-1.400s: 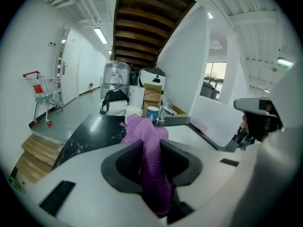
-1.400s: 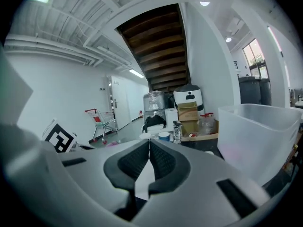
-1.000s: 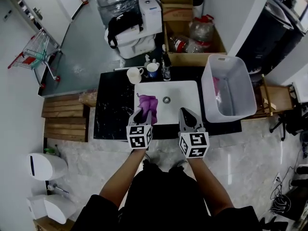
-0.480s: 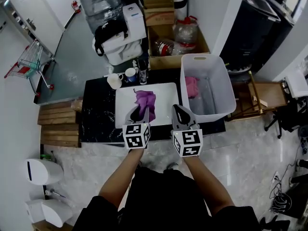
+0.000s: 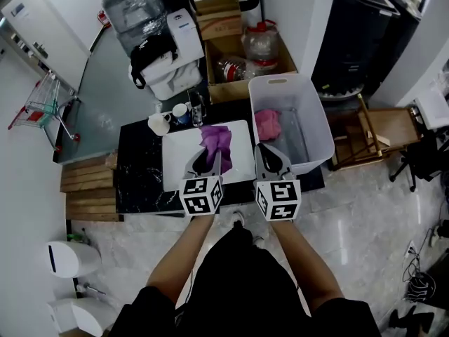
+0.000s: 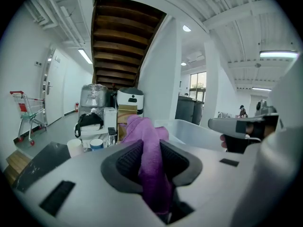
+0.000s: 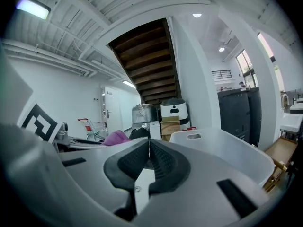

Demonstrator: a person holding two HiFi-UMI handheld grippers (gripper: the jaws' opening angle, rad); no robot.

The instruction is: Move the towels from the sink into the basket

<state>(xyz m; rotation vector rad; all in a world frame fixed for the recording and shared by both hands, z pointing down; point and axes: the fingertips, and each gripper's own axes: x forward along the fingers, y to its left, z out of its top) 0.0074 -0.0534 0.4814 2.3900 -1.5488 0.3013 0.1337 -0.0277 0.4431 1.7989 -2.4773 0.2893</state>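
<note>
Clamped in the left gripper (image 5: 205, 161), the purple towel (image 5: 216, 140) has shifted rightward across the sink (image 5: 177, 163) toward the white basket (image 5: 317, 128) since a second ago. Its length runs straight ahead from the jaws, away from the person. The right gripper (image 5: 270, 159) is closed and empty.

Purple towel (image 5: 216, 144) bunched over sink (image 5: 177, 163); pink towel (image 5: 267, 123) inside white basket (image 5: 303, 133)

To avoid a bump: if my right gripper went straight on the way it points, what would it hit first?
Likely nothing near: the right gripper points just left of the basket, across the sink's right edge towards the cardboard box. Depth is unclear; it might clip the basket.
</note>
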